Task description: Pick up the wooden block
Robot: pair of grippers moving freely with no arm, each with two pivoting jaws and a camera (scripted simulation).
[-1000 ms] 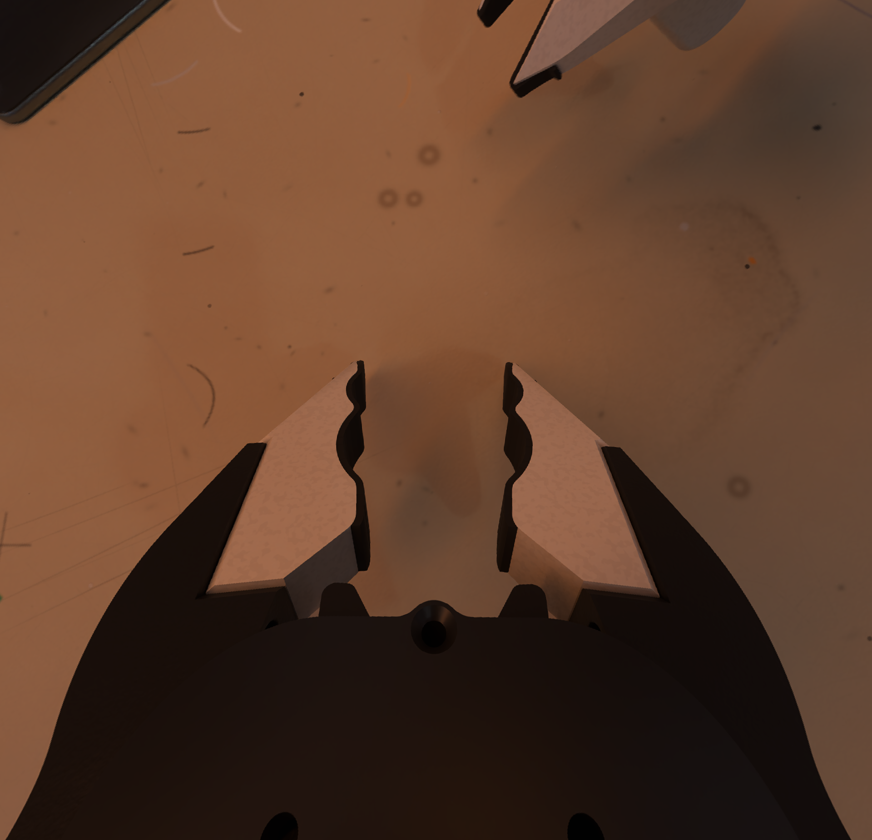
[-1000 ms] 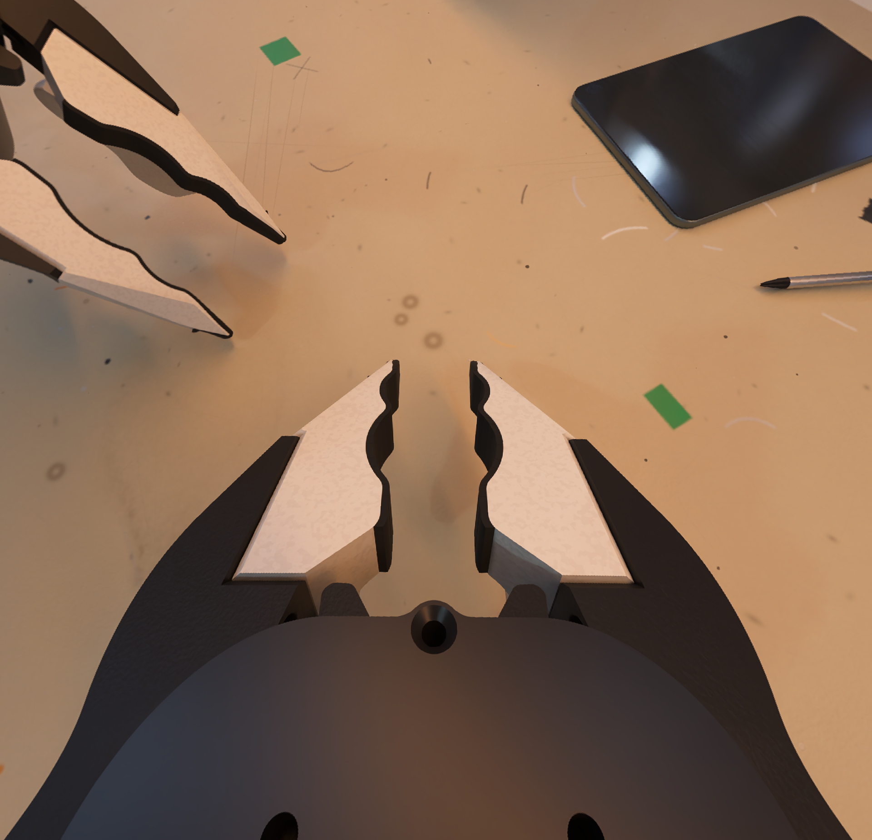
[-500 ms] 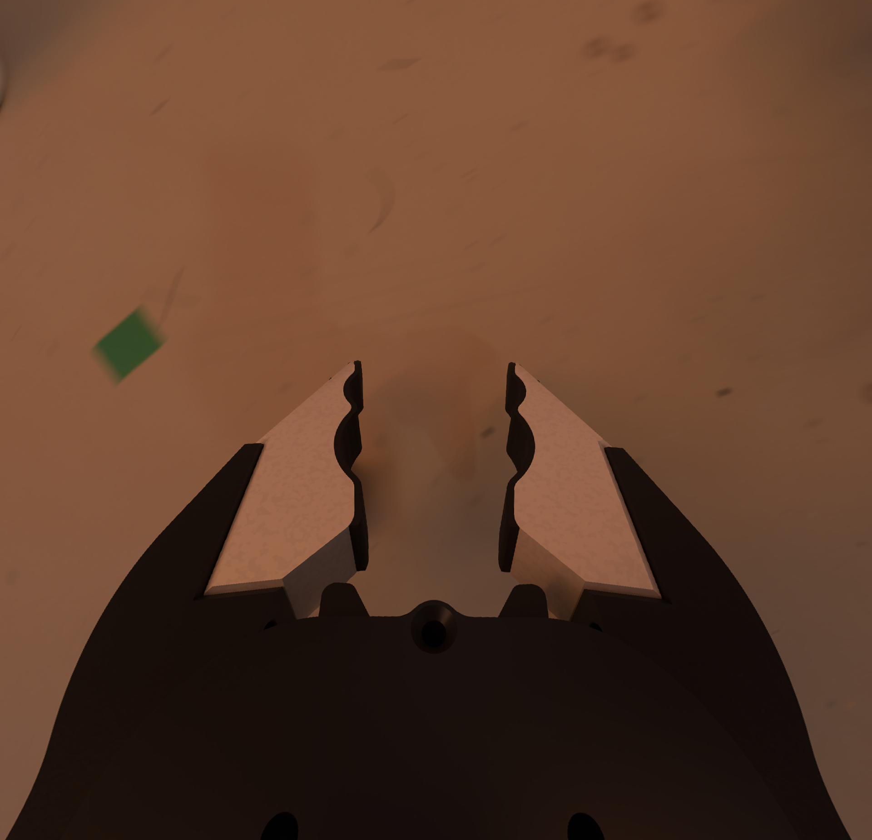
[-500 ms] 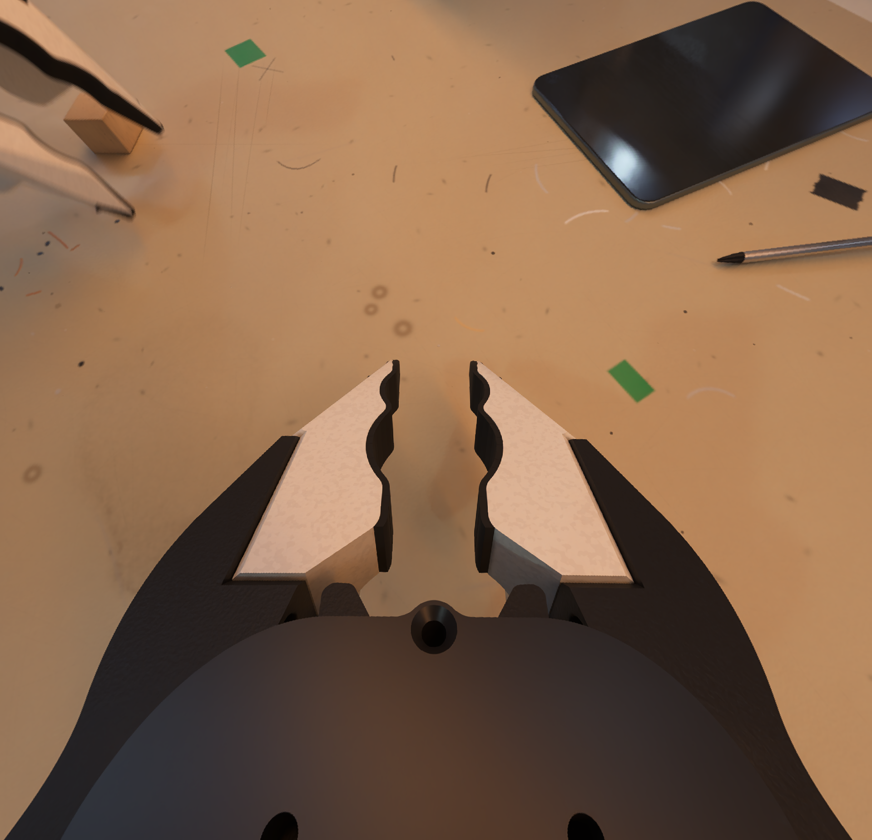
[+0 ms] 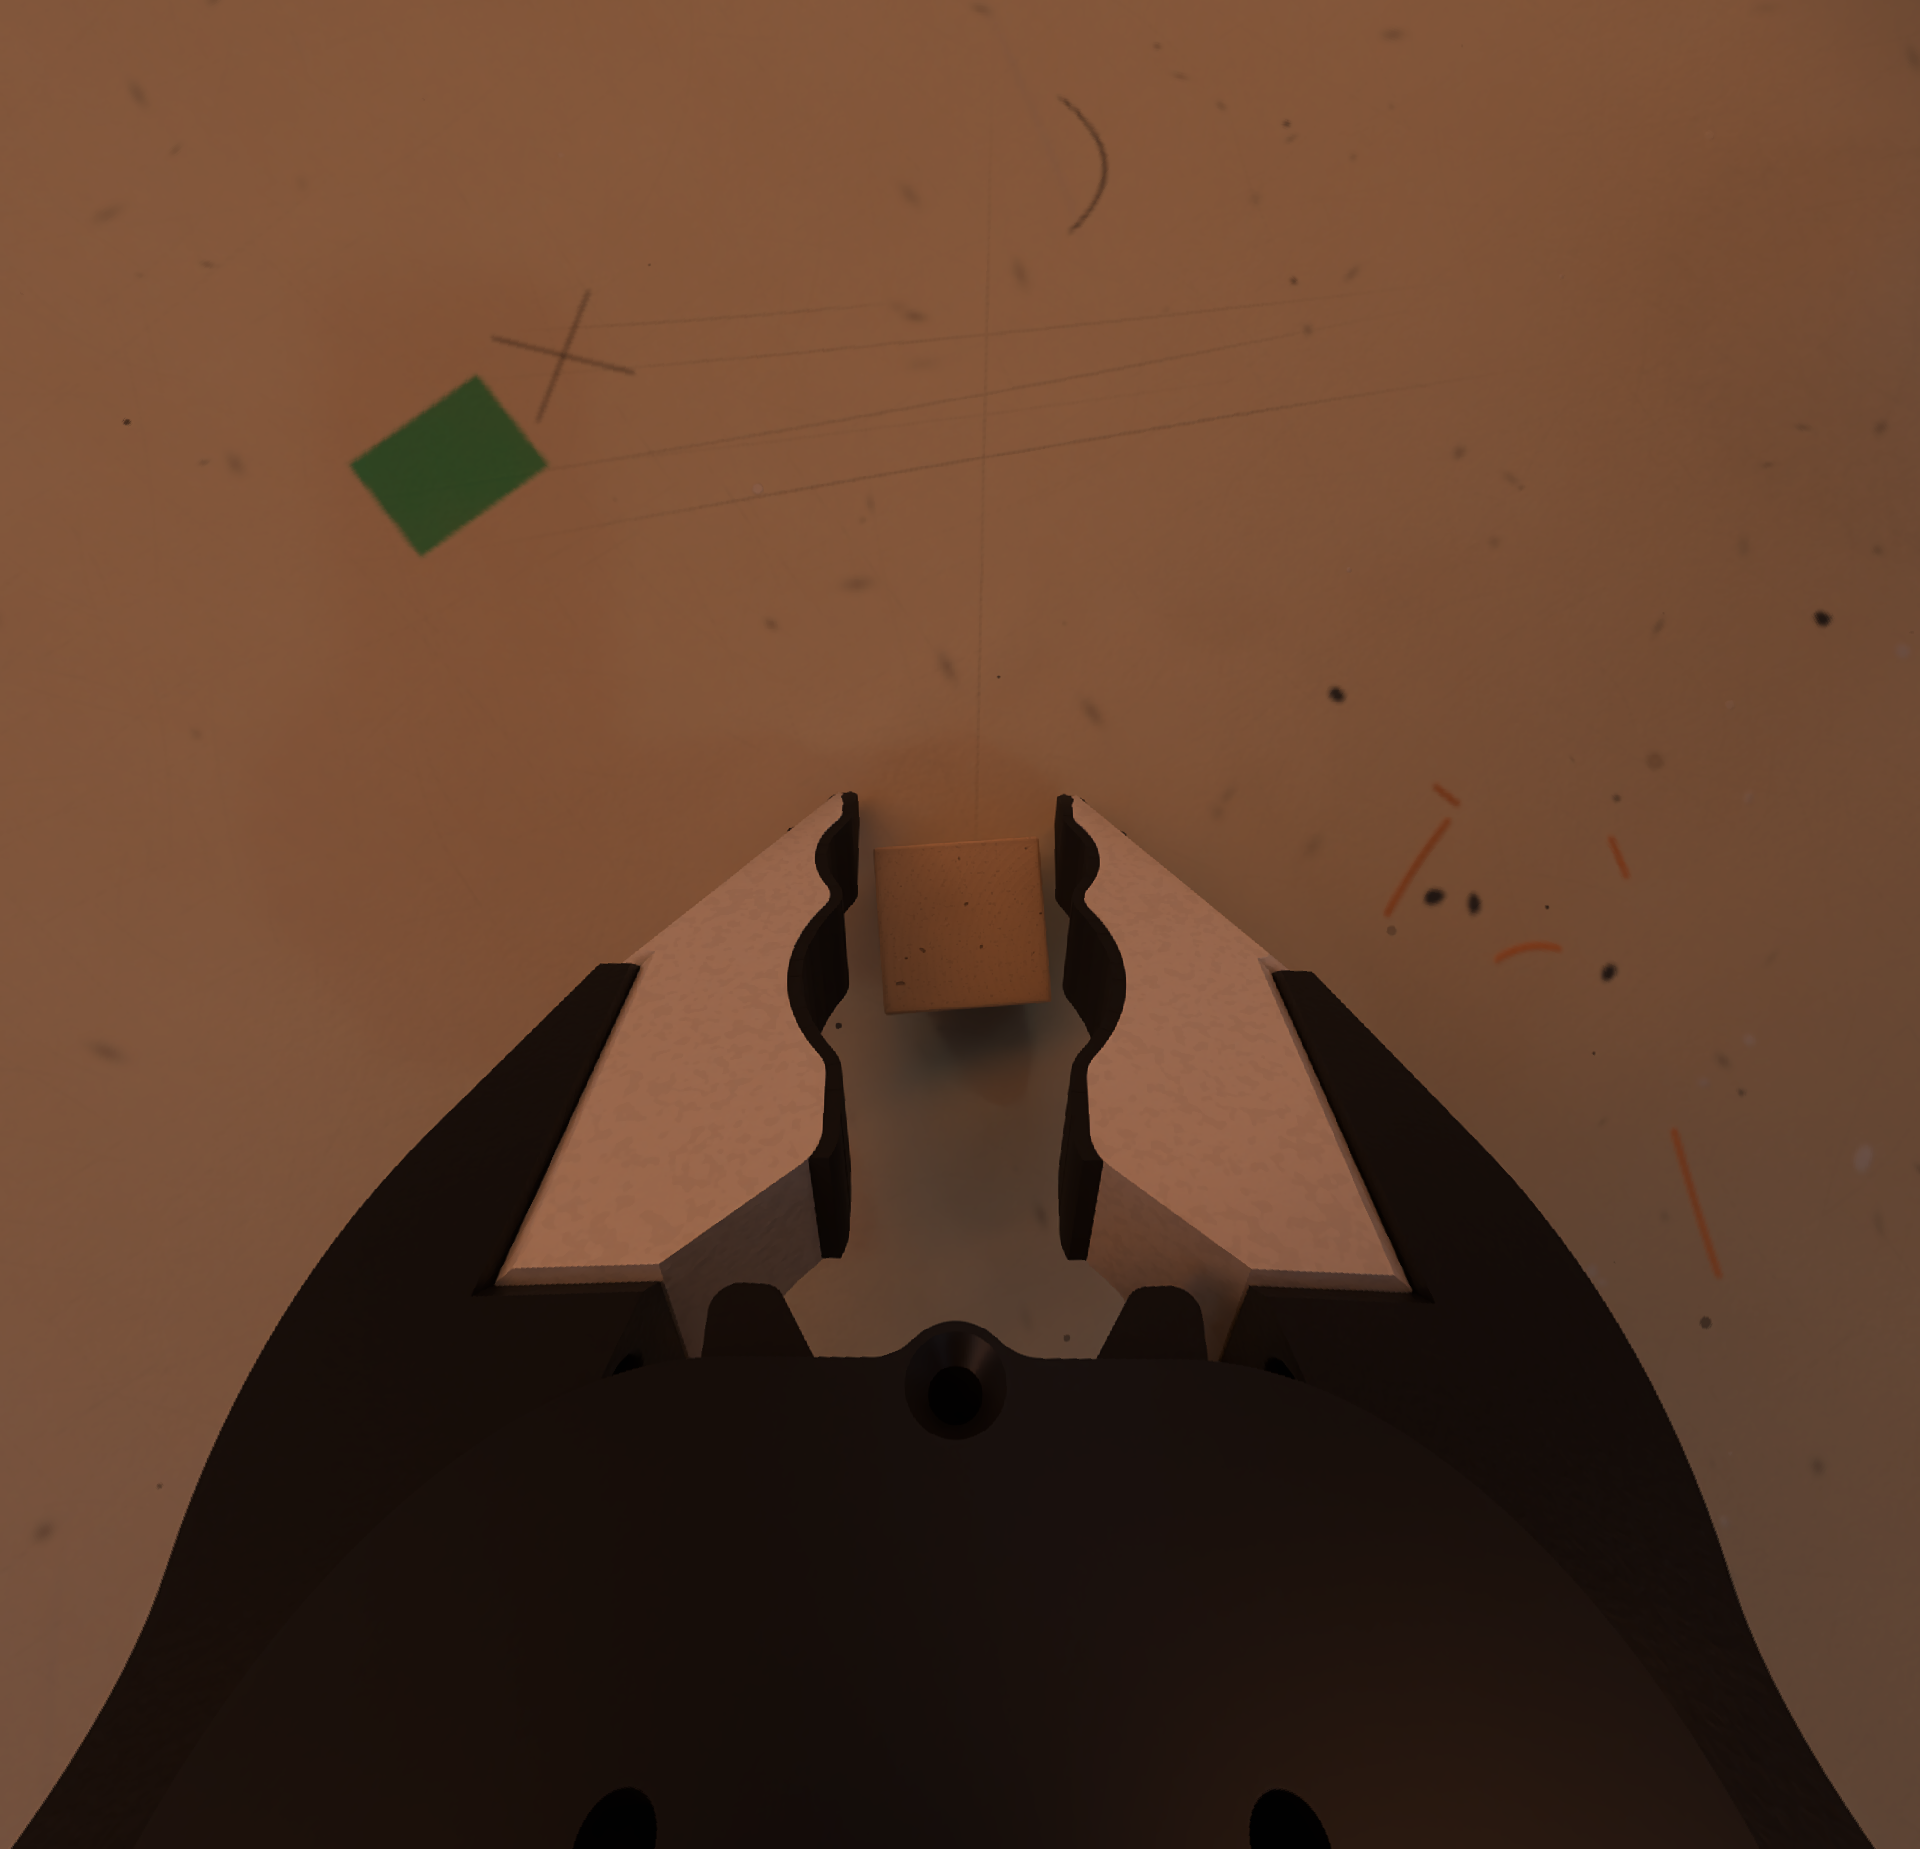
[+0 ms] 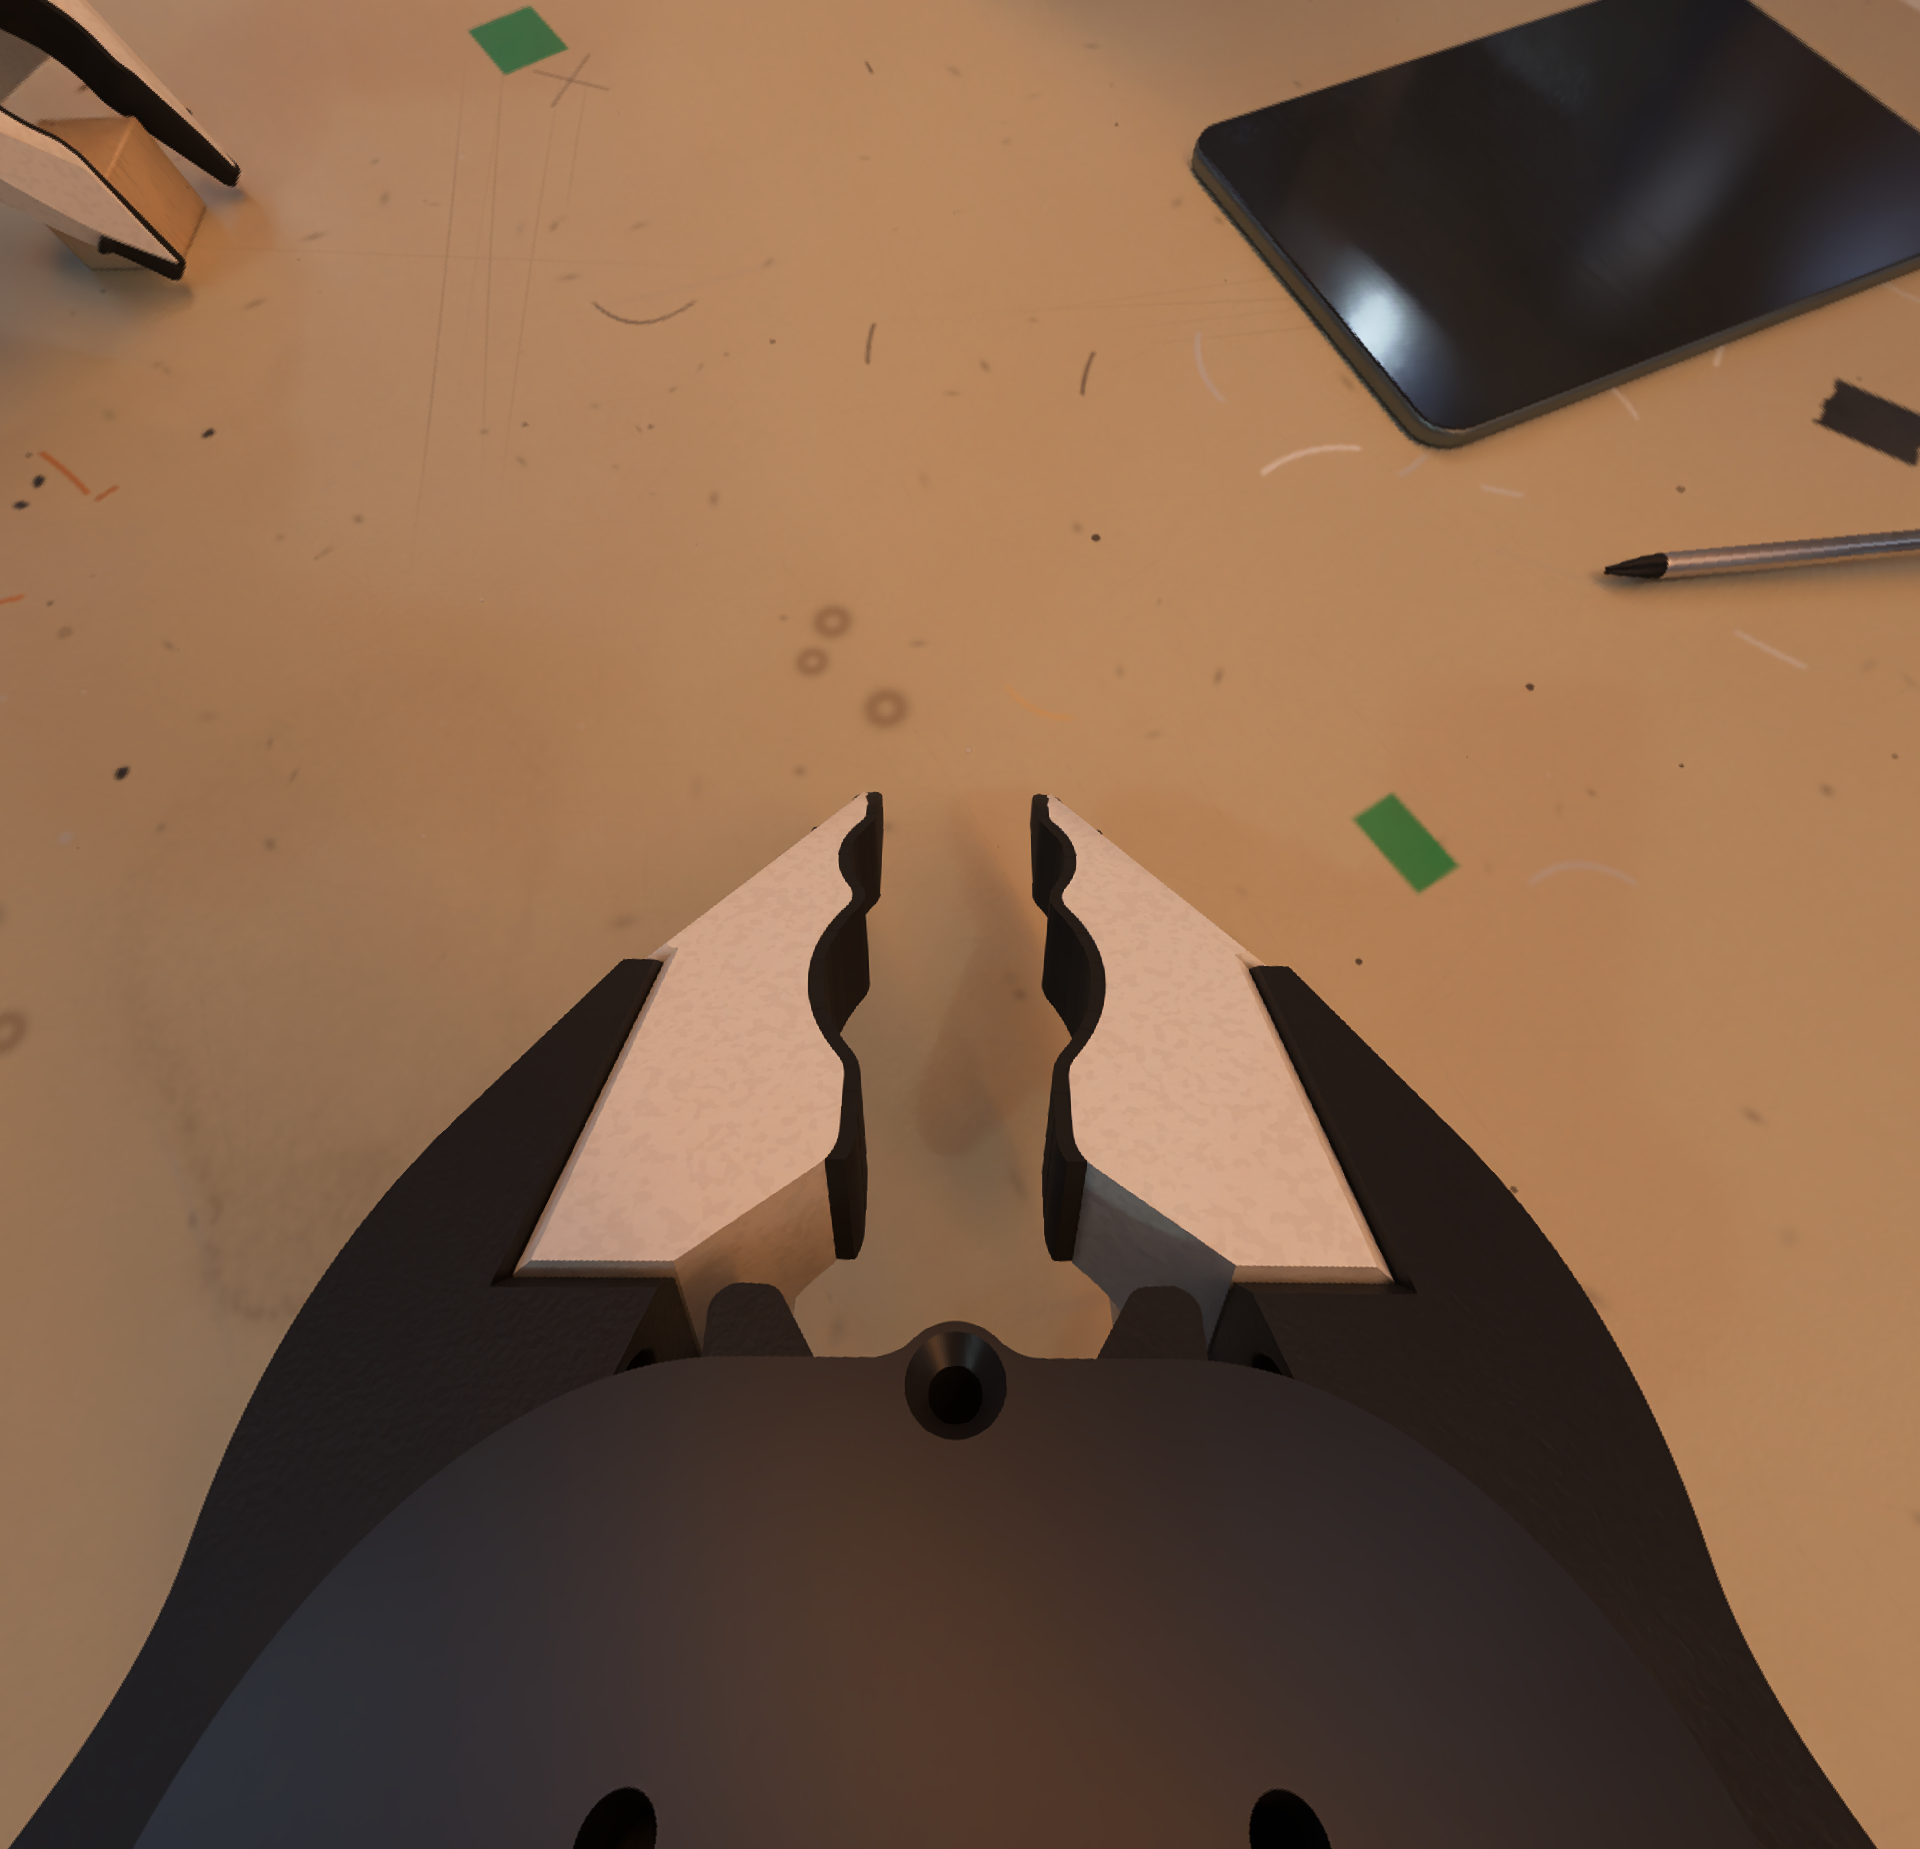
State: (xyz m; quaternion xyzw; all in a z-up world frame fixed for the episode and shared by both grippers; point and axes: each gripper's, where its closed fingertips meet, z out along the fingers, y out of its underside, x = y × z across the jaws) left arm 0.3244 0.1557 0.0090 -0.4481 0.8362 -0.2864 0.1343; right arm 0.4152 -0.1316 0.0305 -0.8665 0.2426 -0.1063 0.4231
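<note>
On a scuffed tan counter (image 5: 1351,449), well in from its edges, the small wooden block (image 5: 961,924) sits between the spread, not yet touching fingers of the left gripper (image 5: 954,812), likely light, rigid and easily pinched across its flat sides, while the right gripper (image 6: 956,812) hangs parted and empty.

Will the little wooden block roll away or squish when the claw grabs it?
Probably neither. The wooden block has flat sides and sits flat on the table, so it shouldn't roll. It looks solid, so likely stiff, and small, so probably light for the left gripper.
</note>
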